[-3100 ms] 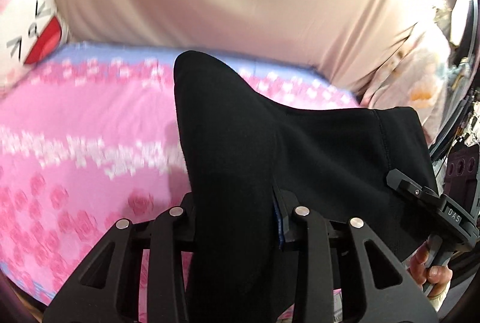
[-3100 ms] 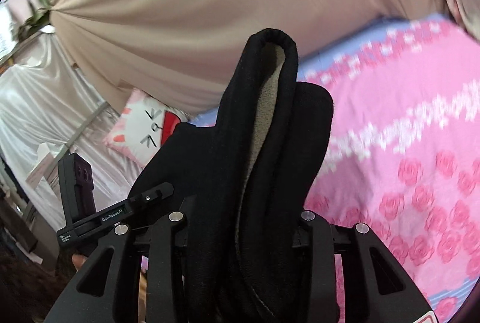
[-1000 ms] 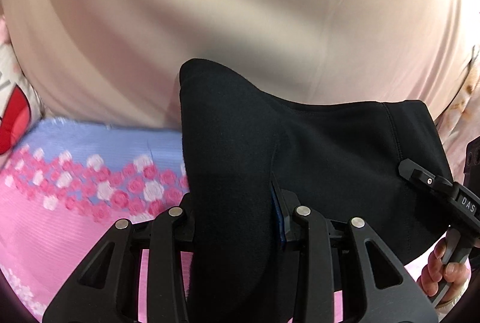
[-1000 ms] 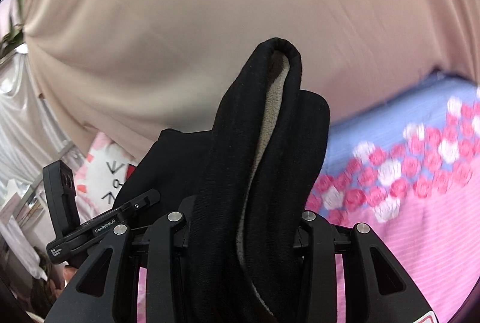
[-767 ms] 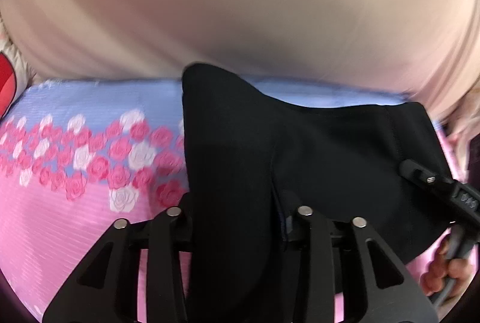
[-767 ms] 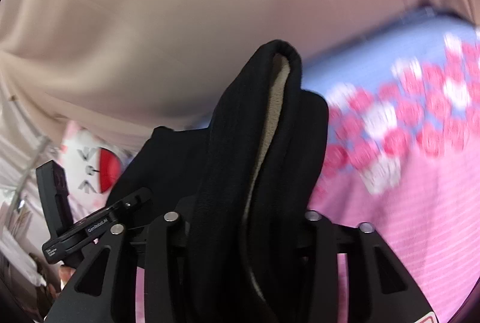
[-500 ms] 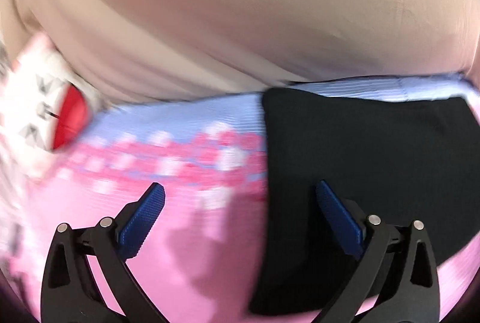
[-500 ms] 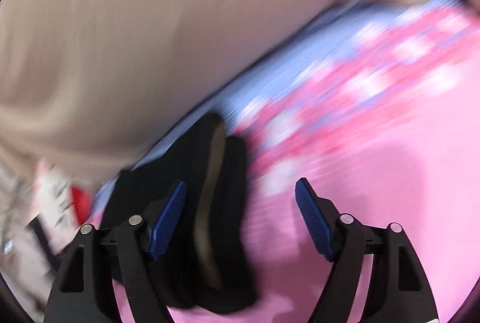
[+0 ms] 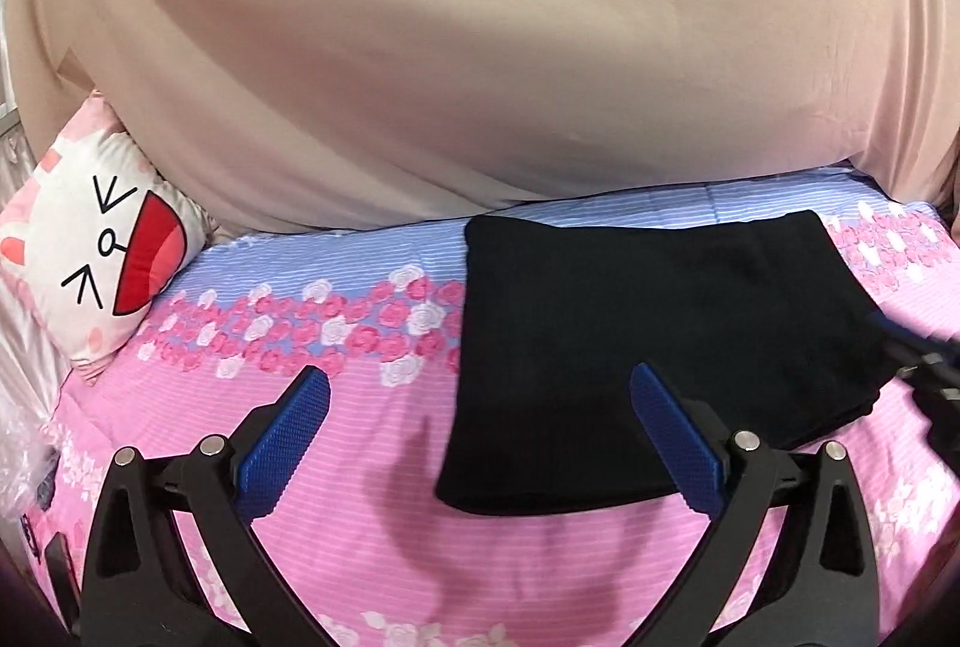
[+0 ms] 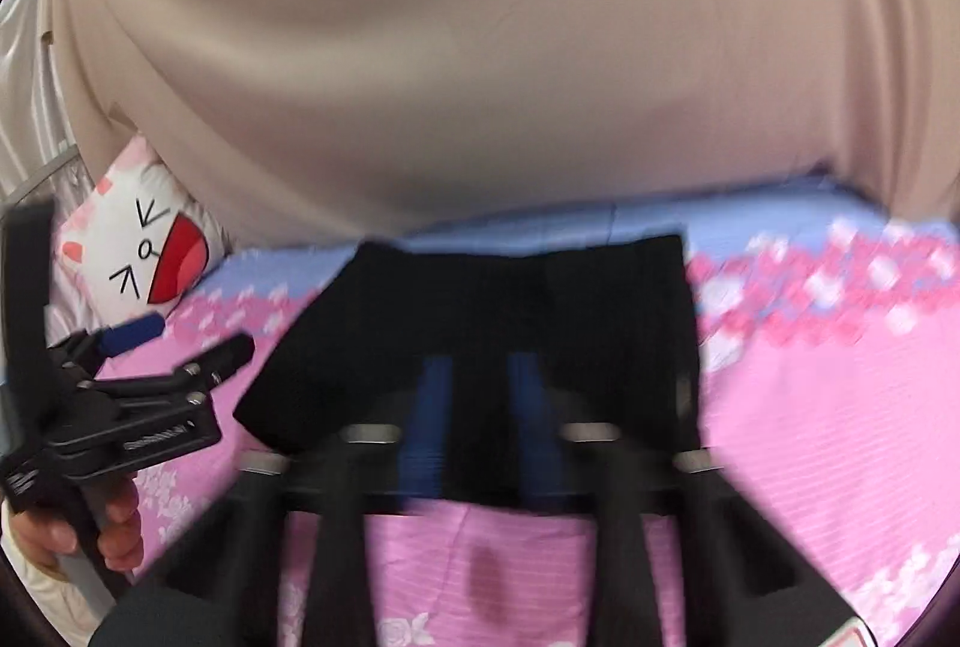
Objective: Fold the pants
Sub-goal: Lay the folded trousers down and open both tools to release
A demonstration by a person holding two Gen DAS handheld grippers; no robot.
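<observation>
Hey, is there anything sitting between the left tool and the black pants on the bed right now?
Nothing visible. The left tool is open just short of the folded black pants, with only bare pink bedsheet between them. The cat pillow lies off to the side.

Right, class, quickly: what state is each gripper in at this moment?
Left gripper: open, holding nothing; the folded black fleece pants lie on the bed.
Right gripper: blurred, blue pads close together, cannot tell.
</observation>
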